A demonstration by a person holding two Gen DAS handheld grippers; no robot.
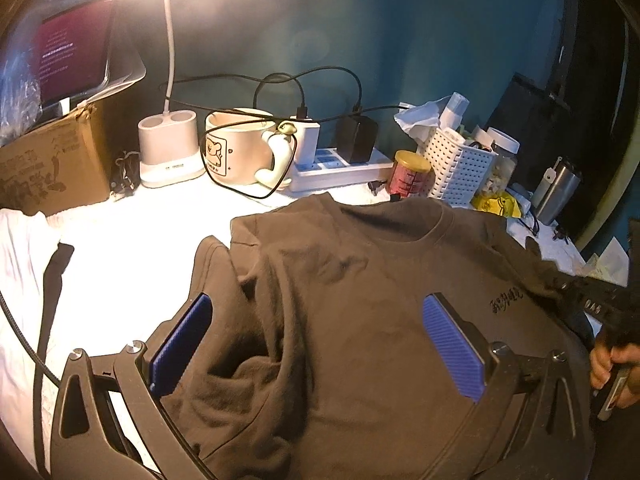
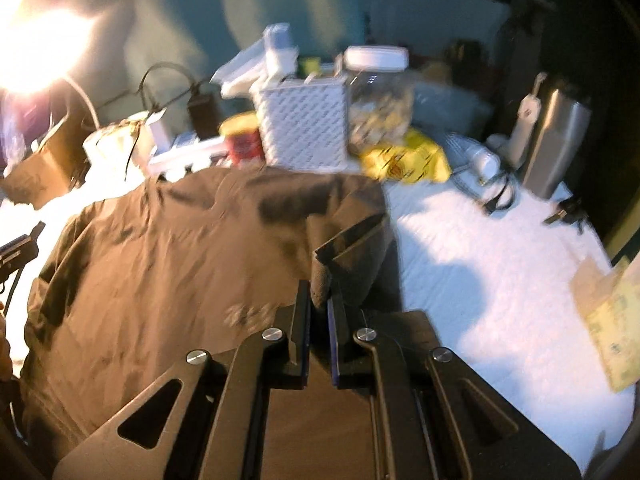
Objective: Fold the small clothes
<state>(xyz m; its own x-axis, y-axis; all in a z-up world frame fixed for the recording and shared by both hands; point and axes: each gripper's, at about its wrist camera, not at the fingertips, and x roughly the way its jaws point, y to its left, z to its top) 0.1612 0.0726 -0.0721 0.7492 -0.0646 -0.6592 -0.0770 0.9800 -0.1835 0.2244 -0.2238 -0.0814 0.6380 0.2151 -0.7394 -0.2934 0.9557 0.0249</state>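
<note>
A brown t-shirt (image 1: 360, 280) lies front up on the white table, its collar toward the back, with small black lettering on the chest. My left gripper (image 1: 316, 320) is open, its blue pads wide apart above the shirt's left side, where a sleeve lies bunched. In the right wrist view the same brown t-shirt (image 2: 160, 248) fills the left half. My right gripper (image 2: 319, 308) is shut on a fold of the shirt's right sleeve edge and holds it lifted off the table.
At the back stand a cardboard box (image 1: 52, 164), a lamp base (image 1: 168, 148), a mug (image 1: 240, 148), a power strip (image 1: 340, 164), a red can (image 1: 410, 174), a white basket (image 1: 456, 168) and a metal flask (image 2: 556, 140). White cloth (image 1: 20, 280) lies left.
</note>
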